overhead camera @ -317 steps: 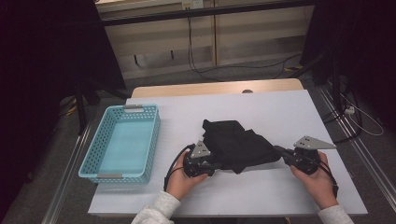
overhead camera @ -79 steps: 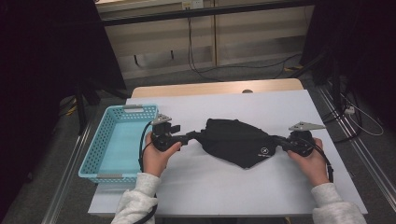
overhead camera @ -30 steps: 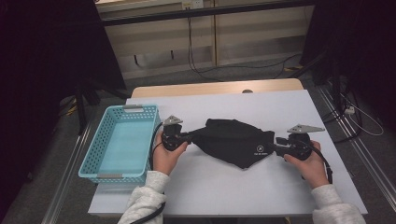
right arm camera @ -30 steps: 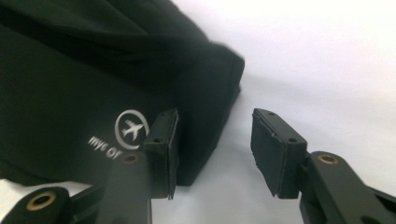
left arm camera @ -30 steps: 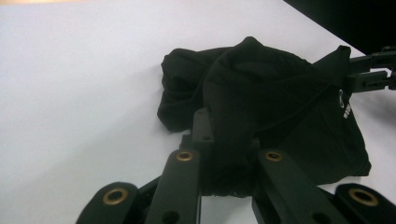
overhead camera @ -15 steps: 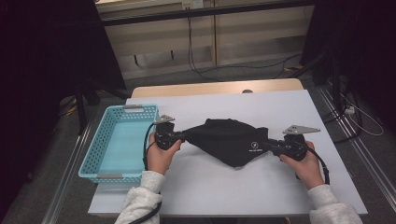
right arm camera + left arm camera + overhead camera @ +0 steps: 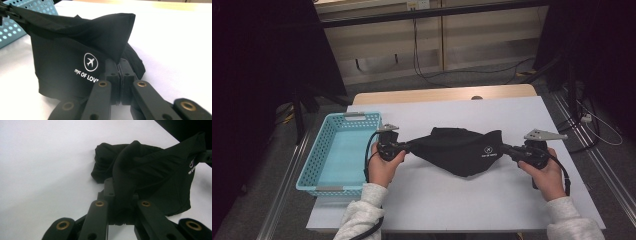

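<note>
Light-blue plastic basket point(image 7: 339, 150) at the frame's left, on the white tabletop point(image 7: 452, 200). Left tongs point(image 7: 404, 148), just right of the basket, clamp one end of a black garment point(image 7: 462, 150) with white print, stretched across the frame's centre above the tabletop. Right tongs point(image 7: 511, 150), at centre right, have just been closing and pinch the garment's other end, its cloth between them.

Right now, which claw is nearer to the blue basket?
Left. The left claw grips the black cloth right beside the blue basket; the right claw grips the cloth's far end, away from it.
</note>
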Action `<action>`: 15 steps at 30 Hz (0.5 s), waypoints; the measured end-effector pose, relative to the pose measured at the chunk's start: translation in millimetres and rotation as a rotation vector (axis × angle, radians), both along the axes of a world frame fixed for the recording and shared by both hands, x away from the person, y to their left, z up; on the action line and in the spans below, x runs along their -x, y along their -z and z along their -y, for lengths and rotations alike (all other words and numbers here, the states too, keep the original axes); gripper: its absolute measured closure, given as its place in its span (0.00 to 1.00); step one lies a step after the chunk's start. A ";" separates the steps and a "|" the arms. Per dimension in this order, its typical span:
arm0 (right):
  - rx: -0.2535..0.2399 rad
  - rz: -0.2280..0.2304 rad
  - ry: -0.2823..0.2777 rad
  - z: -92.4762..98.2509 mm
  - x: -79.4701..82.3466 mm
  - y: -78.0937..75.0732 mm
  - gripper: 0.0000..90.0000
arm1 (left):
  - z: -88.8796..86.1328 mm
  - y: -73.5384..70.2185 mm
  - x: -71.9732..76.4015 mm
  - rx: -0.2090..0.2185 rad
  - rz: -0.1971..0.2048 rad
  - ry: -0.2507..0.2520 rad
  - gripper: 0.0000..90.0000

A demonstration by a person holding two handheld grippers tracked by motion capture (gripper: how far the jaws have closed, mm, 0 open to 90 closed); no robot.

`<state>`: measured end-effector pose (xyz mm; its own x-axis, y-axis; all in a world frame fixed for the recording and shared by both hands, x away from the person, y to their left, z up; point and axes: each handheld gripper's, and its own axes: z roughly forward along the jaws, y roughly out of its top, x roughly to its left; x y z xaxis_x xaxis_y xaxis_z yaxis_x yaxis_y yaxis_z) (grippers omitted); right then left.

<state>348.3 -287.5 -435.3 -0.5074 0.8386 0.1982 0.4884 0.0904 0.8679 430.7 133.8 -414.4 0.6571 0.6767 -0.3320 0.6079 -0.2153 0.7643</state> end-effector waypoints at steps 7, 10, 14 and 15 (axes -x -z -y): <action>-0.020 0.019 0.018 4.0 0.3 -5.4 0.98 | 1.1 -4.3 -2.8 0.002 -0.008 0.010 0.94; -0.020 0.021 0.021 4.1 0.3 -5.8 0.98 | 2.1 -5.1 -3.8 -0.001 -0.011 0.014 0.94; -0.023 0.022 0.025 4.5 0.5 -6.1 0.98 | 1.6 -6.3 -3.3 0.004 -0.016 0.013 0.94; -0.023 0.025 0.026 4.4 0.7 -6.2 0.98 | 1.5 -6.4 -3.0 0.007 -0.018 0.012 0.94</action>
<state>347.6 -291.9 -429.1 -0.4904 0.8471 0.2047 0.4681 0.0580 0.8818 433.7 132.3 -408.0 0.6593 0.6663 -0.3485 0.6189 -0.2176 0.7548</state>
